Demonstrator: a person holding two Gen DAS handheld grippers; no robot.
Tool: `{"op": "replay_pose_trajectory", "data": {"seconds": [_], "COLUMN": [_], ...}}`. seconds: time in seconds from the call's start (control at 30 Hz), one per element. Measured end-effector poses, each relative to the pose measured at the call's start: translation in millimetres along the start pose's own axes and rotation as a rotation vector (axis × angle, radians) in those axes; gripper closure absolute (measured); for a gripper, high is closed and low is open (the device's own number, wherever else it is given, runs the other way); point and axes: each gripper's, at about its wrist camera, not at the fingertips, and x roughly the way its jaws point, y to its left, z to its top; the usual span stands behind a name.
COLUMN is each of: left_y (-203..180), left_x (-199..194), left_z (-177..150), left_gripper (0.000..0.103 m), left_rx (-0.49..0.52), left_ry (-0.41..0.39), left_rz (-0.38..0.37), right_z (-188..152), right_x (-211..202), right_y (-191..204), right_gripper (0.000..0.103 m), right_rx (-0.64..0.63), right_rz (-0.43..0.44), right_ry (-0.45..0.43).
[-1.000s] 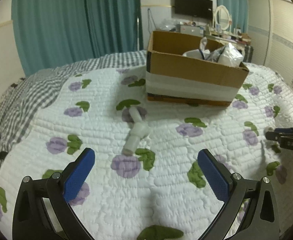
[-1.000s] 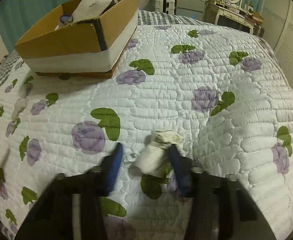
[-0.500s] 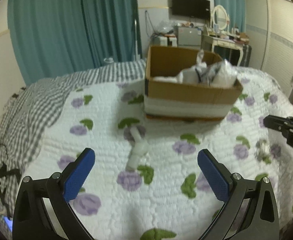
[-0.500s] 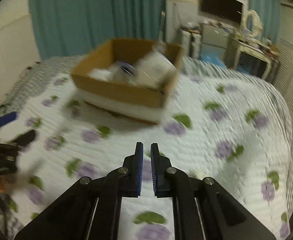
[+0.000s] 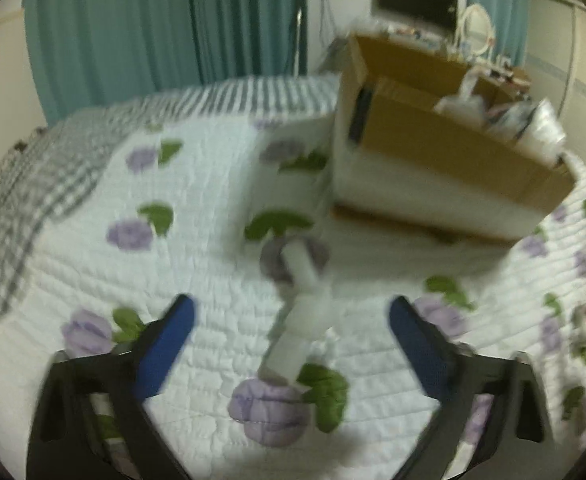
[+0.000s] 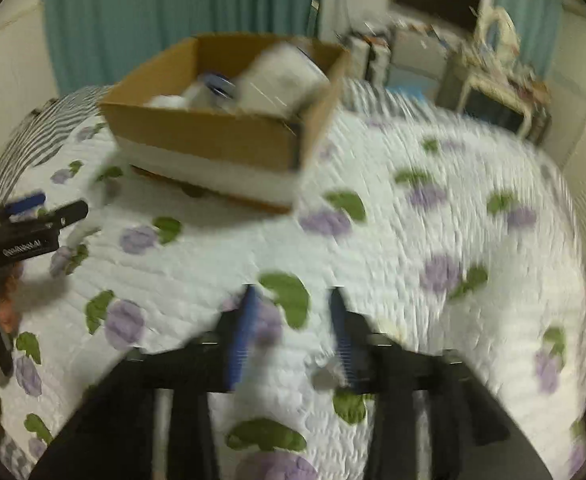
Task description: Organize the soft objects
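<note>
Left gripper (image 5: 291,340): lower centre of its view, blue pads spread wide.
Right gripper (image 6: 293,332): lower centre, jaws apparently parted; blurred.

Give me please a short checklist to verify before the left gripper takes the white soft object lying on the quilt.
1. Left gripper open: ok, fingers spread wide.
2. White soft object between the fingers: ok, it lies on the quilt ahead of them.
3. Object free of other things: ok, apart from the cardboard box.
4. Box has room: cannot tell, several items are already inside.
5. Right gripper out of the way: ok, far to the side, open and holding nothing.
6. Picture sharp enough: not ok, both views blurred.
</note>
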Motion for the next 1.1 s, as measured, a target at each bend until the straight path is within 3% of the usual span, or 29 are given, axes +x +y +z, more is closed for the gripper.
{"op": "replay_pose_trajectory", "data": {"seconds": [0.1, 0.13, 0.17, 0.2, 0.3, 0.47, 0.67, 0.87, 0.93, 1.0, 1.1], "left_y": [4, 3, 2, -1, -13, -25, -38, -43, -44, -45, -47], "left_x": [27, 31, 35, 38, 41, 20, -23, -49, -53, -61, -71], "left_z": [-8, -9, -10, -10, -14, -24, -45, -58, -58, -60, -62], "left_gripper": [0.029, 0.034, 0.051, 0.061, 0.076, 0.076, 0.076, 0.076, 0.076, 0.076, 0.076], "left_rx": [-0.01, -0.008, -0.002, 0.01, 0.071, 0.137, 0.171, 0.136, 0.123, 0.111, 0.108], "left_ry": [0.077, 0.09, 0.099, 0.106, 0.106, 0.081, 0.04, 0.051, 0.054, 0.053, 0.044], "left_rz": [0.002, -0.005, -0.014, -0.025, -0.036, -0.002, -0.04, -0.085, -0.094, -0.106, -0.111], "right_z": [3, 3, 3, 1, -4, -8, -18, -26, -27, -29, -30], "right_x": [-2, -4, -5, -6, -6, -1, 9, 24, 26, 27, 13], "right_y": [-16, -21, -26, -31, -41, -43, -41, -42, -39, -38, -38], "right_gripper": [0.055, 0.053, 0.051, 0.046, 0.044, 0.044, 0.044, 0.044, 0.065, 0.069, 0.088], "right_rx": [0.052, 0.071, 0.09, 0.108, 0.149, 0.162, 0.165, 0.166, 0.142, 0.133, 0.141], "right_rz": [-0.026, -0.034, -0.037, -0.041, -0.06, -0.072, -0.052, -0.048, -0.081, -0.091, -0.072], "right_ry": [-0.005, -0.009, -0.01, -0.011, 0.002, 0.023, 0.062, 0.102, 0.106, 0.106, 0.05]}}
